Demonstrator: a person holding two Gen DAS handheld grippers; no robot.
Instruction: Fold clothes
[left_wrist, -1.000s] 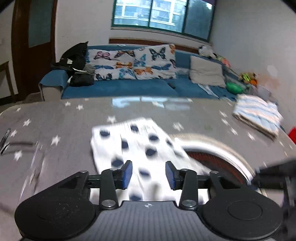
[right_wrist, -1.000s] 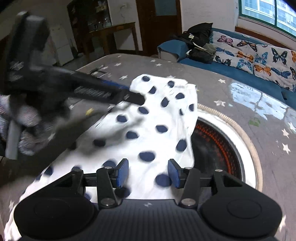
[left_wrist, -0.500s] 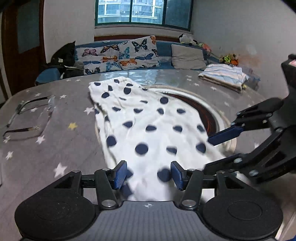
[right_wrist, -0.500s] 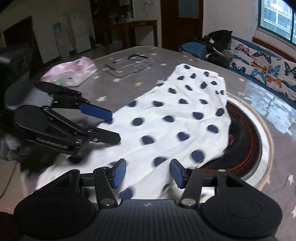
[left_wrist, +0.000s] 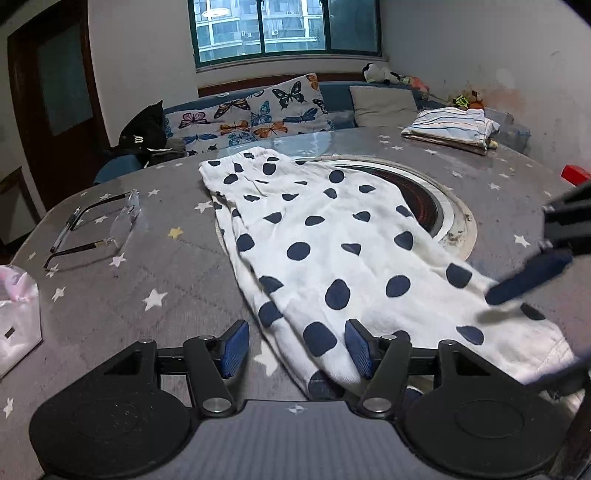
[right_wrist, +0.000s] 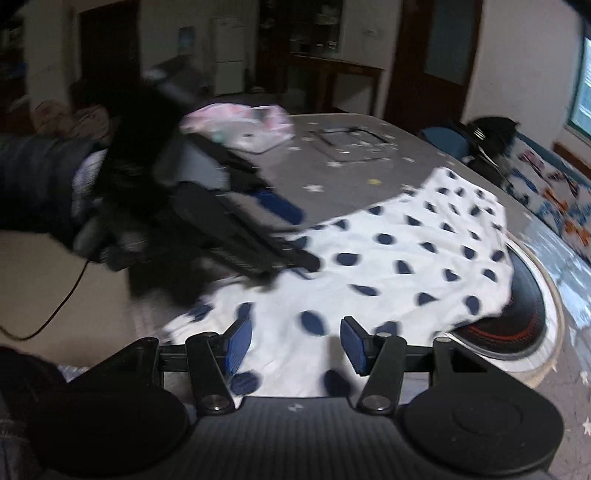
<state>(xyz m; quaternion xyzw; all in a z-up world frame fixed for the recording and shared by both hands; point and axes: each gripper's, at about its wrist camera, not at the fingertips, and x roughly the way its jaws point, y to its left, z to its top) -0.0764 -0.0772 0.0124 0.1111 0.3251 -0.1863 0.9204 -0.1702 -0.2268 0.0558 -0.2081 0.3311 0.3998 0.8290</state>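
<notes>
Left hand-held gripper (left_wrist: 295, 347) low over the near hem of the polka-dot garment (left_wrist: 332, 251), jaws opening, pads clear of the cloth. Right hand-held gripper (right_wrist: 295, 341) likewise parted, gripping nothing. Pulled back toward the near table (left_wrist: 155, 266) edge since a second ago, garment now spread flat. Bare cloth left; far right, a folded striped pile (left_wrist: 450, 125).
</notes>
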